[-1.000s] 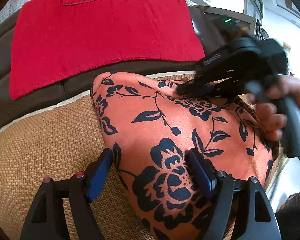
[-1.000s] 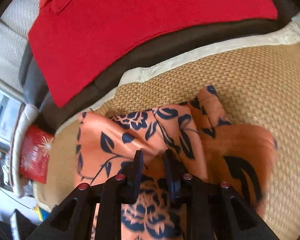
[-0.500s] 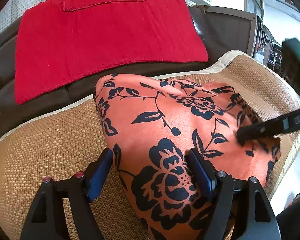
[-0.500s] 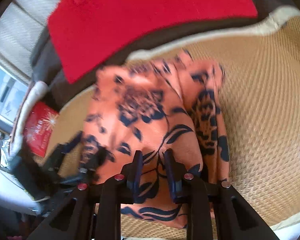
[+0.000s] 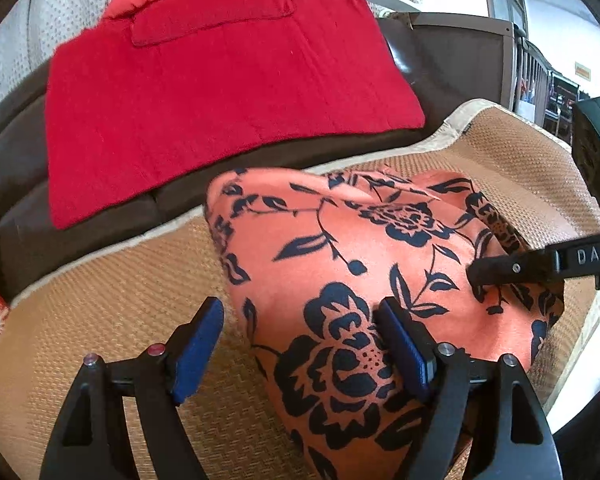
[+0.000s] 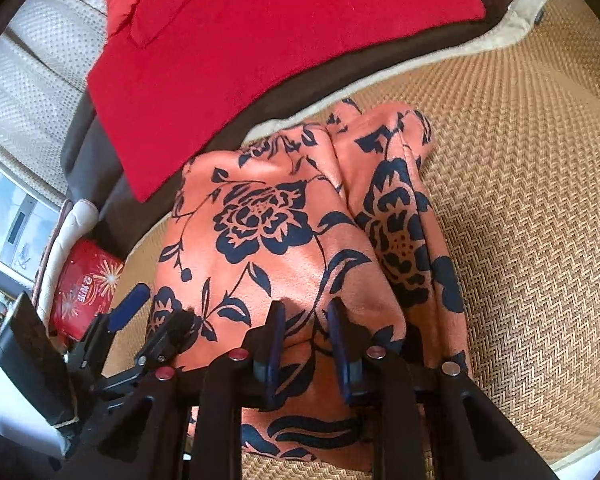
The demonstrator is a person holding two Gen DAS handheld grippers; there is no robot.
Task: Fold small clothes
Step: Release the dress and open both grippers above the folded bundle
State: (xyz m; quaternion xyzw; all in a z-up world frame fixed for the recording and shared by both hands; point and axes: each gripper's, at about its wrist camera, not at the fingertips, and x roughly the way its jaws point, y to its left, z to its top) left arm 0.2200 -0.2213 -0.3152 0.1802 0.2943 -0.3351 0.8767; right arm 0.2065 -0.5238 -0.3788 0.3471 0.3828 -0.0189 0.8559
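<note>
An orange garment with black flowers [image 5: 340,248] lies folded on a woven mat [image 5: 120,320]. My left gripper [image 5: 298,312] is open wide over the garment's near left corner. Its right pad sits above the cloth and its left pad above bare mat. In the right wrist view the same garment [image 6: 268,232] runs away from my right gripper [image 6: 306,316]. The right jaws stand narrowly apart over the near end, and the cloth shows flat in the gap. A finger [image 5: 500,270] of the right gripper reaches in over the garment's right edge. The left gripper [image 6: 160,314] shows at the lower left.
A red cloth [image 5: 220,92] is draped over the brown sofa back behind the mat. A red packet [image 6: 84,288] lies off the mat's left end. The mat's pale border [image 6: 420,64] runs along the back. Bare mat [image 6: 520,200] lies to the garment's right.
My right gripper has swept from the garment's far part to its near right edge, with its gap unchanged. The left gripper has drawn back a little. The garment's outline looks the same.
</note>
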